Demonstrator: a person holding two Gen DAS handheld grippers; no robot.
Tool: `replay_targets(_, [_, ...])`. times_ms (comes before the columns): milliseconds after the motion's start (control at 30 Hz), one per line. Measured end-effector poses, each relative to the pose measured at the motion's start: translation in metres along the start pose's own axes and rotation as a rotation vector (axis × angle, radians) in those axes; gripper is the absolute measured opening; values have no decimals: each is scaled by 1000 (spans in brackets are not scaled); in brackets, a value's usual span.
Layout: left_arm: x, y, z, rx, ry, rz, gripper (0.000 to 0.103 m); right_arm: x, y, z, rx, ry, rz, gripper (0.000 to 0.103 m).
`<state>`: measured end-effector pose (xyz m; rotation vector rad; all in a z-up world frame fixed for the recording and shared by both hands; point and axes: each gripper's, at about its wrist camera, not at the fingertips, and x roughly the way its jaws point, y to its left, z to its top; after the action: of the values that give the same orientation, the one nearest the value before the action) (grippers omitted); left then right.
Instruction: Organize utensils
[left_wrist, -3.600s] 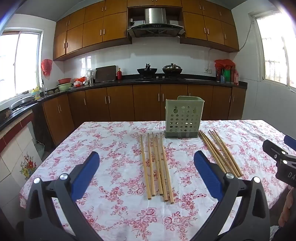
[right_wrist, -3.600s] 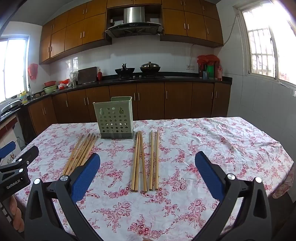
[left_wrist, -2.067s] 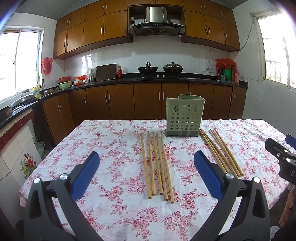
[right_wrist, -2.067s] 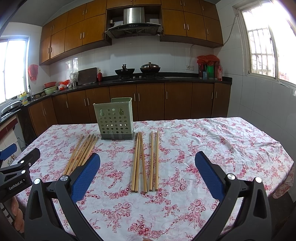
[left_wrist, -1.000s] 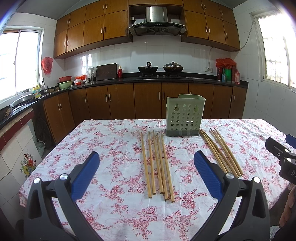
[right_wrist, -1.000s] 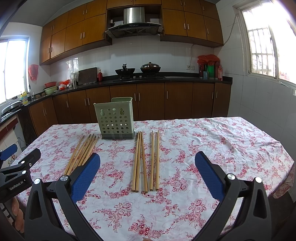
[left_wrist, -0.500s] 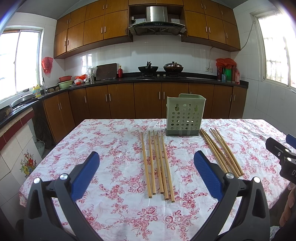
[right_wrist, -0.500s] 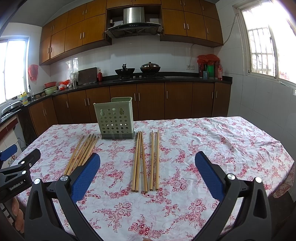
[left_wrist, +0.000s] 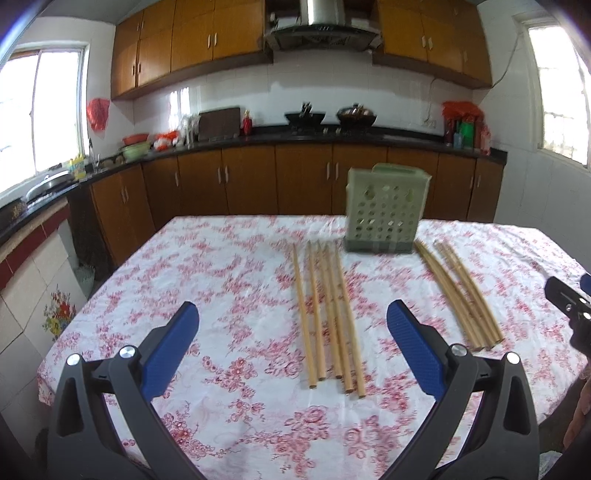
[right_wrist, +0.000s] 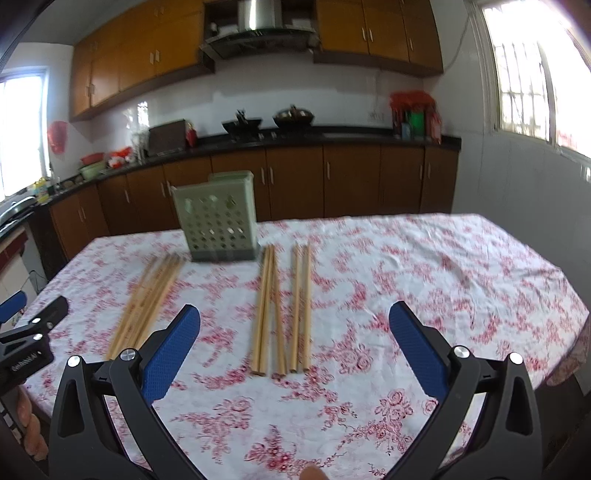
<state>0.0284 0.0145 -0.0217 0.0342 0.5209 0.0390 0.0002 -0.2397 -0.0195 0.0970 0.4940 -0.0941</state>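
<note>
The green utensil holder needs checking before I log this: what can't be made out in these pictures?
- Inside of the green utensil holder: both wrist views see only its perforated front, and motion blur hides anything inside.
- Right chopstick bundle: left wrist view blurs the sticks together, so no count.
- Right gripper: cut off by the frame edge there.

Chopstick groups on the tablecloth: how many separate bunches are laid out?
2. One bunch lies to the left of the green perforated holder, the other bunch to its right. Both lie flat on the cloth; none stand in the holder as far as shown.
</note>
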Motion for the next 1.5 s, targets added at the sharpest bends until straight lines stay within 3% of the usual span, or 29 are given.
replay_targets(167, [36,15,4,-19,113,52,99,43,-13,2,16,145,-24,98])
replay_targets(300, [60,25,9,-11,164,61,97,88,-24,5,30,275,-23,61])
replay_targets(333, [66,25,11,-5,175,55,93,91,-26,5,34,287,-14,53])
replay_targets(433, [84,24,13,11,223,25,76,117,-29,5,47,361,22,42])
replay_targets(567, [109,21,10,-2,305,-49,55,138,-26,1,34,413,32,37])
replay_targets(667, [121,14,6,6,352,-95,44,147,-25,-5,29,446,33,29])
replay_targets(833, [136,7,-2,22,405,-126,31,150,-27,-4,4,425,6,14])
replay_targets(1000, [143,3,-4,41,421,-121,24,150,-29,-3,17,421,-2,13])
replay_targets(1167, [153,8,2,42,421,-98,9,153,-27,-1,-10,411,-3,12])
replay_targets(1500, [159,25,5,58,403,-65,11,164,-49,7,41,398,-48,8])
